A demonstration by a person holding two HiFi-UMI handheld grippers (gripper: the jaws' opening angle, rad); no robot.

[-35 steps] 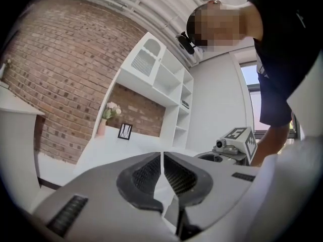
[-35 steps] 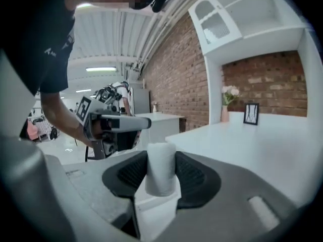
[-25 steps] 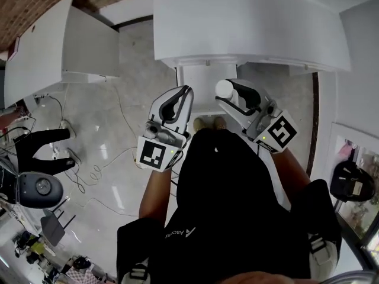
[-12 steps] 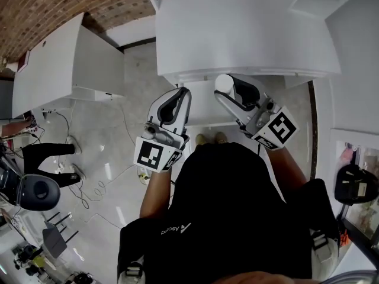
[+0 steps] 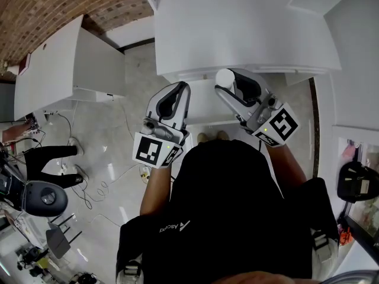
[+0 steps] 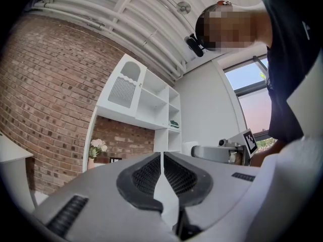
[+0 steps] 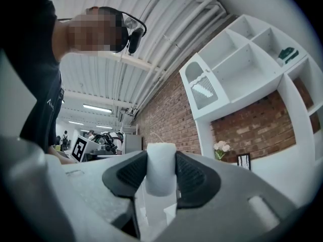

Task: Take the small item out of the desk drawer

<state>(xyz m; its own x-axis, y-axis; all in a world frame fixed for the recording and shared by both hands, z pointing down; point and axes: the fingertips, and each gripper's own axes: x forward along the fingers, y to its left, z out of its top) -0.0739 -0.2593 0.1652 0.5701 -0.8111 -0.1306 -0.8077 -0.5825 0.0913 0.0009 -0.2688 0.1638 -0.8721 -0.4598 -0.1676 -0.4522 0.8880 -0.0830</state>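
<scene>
Extraction judged done: the right claw (image 7: 160,178) grips the small white cylindrical item (image 7: 160,166), raised over the open white drawer (image 5: 201,106) at the white bench's (image 5: 237,28) front edge. The left claw (image 6: 162,174) is closed and empty. Outstanding: setting the item down.

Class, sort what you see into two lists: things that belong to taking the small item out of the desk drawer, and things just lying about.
Job in hand:
white item, gripped by the right gripper
drawer
desk
left gripper, shut and empty

Lying about:
floor cable
flowers
shelves
</scene>
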